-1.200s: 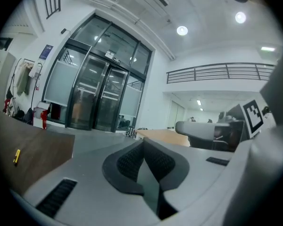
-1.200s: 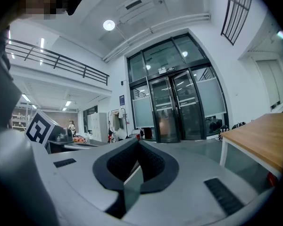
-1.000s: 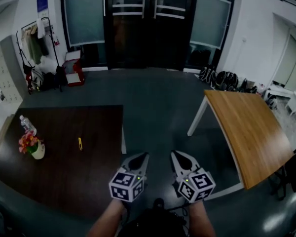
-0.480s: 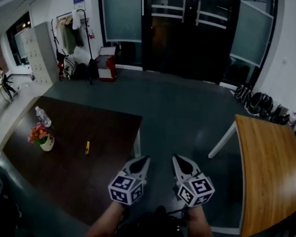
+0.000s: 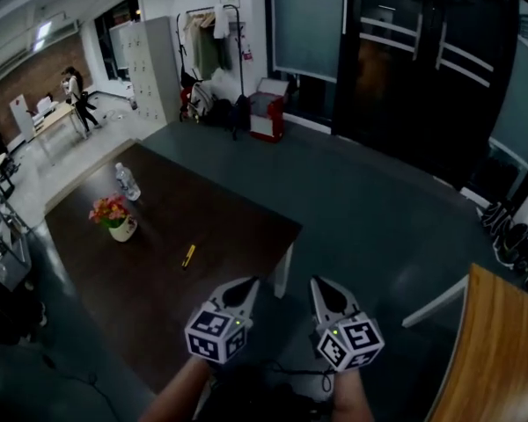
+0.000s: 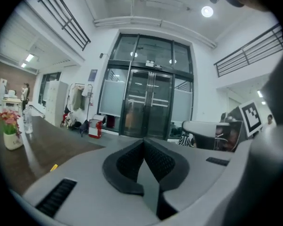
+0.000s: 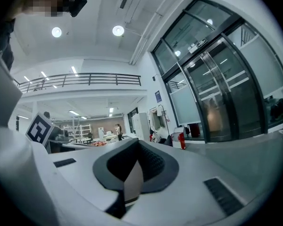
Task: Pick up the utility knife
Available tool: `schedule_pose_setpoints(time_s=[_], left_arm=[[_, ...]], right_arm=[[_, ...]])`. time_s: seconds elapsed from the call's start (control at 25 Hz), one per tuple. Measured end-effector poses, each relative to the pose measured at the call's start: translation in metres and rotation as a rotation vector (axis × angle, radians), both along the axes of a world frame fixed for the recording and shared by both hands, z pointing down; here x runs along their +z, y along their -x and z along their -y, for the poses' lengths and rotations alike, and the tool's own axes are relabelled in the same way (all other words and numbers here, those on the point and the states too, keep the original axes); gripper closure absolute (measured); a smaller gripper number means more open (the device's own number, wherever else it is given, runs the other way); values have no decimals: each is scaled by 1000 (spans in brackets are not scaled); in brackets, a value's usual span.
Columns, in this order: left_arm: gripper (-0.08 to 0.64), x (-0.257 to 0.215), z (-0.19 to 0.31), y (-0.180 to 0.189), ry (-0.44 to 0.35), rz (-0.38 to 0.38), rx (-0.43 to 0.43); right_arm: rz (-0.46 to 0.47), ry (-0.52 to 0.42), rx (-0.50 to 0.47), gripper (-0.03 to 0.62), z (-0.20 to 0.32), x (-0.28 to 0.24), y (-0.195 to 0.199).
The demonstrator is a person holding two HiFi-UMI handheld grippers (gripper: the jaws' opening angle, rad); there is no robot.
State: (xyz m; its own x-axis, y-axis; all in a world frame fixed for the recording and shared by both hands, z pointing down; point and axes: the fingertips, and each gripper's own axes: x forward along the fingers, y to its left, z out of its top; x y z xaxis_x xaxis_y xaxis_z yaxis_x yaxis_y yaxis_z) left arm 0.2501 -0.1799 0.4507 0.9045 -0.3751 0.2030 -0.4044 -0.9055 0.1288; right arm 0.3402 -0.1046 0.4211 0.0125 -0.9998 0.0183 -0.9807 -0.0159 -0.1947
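One dark table (image 5: 213,221), with three things on it: one yellow utility knife (image 5: 188,255), one flower pot (image 5: 115,217) and one water bottle (image 5: 127,182). The knife lies flat about mid-table, nearer the table's right long edge and well apart from the pot and bottle, which sit toward the table's far left side.

Two grippers. The left gripper (image 5: 247,282) has its tips at the table's right edge and its jaws pressed together on nothing. The right gripper (image 5: 318,282) is just off that edge over the floor, with jaws likewise together and empty. Both are well apart from the knife.

Off the table's right edge is a broad stretch of grey floor (image 5: 378,227) running to the glass doors (image 5: 405,60). One light wooden table (image 5: 502,350) stands across that floor, with only a corner in view. One red box (image 5: 266,117) sits beyond the dark table's far end.
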Motion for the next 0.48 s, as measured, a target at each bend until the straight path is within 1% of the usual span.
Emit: schedule_pose_setpoints(time_s=[0.2,0.48], left_arm=[[554,14,52,25,9,25,-143],[554,41,133,55,54,11,-293]], right_arm=[[-29,13,-132,584,57,3,17],[-101,68,-303,584,142,19,47]])
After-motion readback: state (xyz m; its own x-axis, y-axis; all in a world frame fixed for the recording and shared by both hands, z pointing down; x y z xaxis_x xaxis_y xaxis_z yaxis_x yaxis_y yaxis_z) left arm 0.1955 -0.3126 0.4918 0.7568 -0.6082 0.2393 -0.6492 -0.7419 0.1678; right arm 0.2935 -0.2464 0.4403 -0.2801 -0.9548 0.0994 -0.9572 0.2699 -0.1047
